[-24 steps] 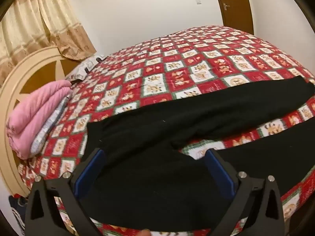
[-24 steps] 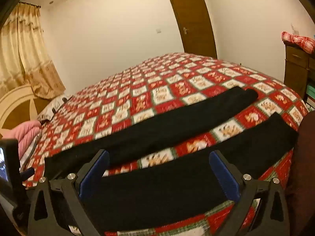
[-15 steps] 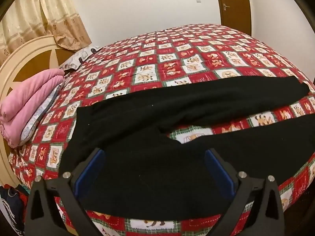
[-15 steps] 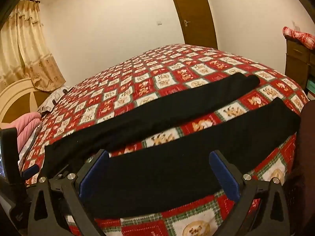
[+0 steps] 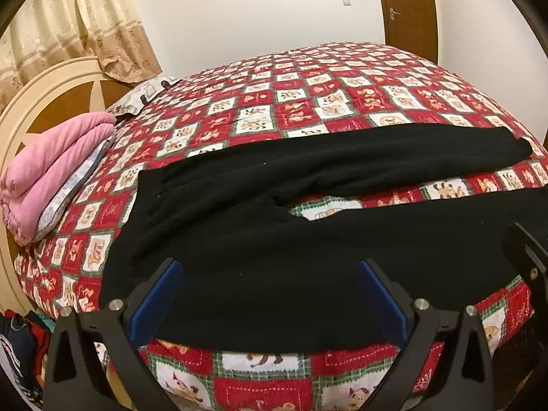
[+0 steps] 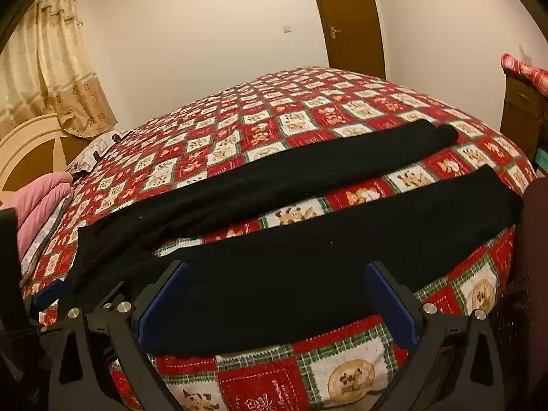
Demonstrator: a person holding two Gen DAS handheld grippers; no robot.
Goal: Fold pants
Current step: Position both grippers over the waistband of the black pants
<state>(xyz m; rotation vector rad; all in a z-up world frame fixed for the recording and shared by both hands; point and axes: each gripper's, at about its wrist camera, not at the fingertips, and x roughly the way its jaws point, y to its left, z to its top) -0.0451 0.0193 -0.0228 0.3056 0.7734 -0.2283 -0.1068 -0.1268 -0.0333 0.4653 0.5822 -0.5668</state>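
Black pants [image 5: 260, 226] spread flat across the near part of the quilted bed [image 5: 308, 102], waist at left, legs running right with a strip of quilt showing between them, near leg along the bed's near edge. Left tongs [image 5: 270, 294] released and empty, fingers wide above the seat of the pants; right tongs [image 6: 274, 298] likewise released, above the near leg, possibly not touching it. Pink blanket [image 5: 51, 171] folded at far left by the headboard [image 5: 44, 102]; brown door [image 6: 346, 17] beyond.
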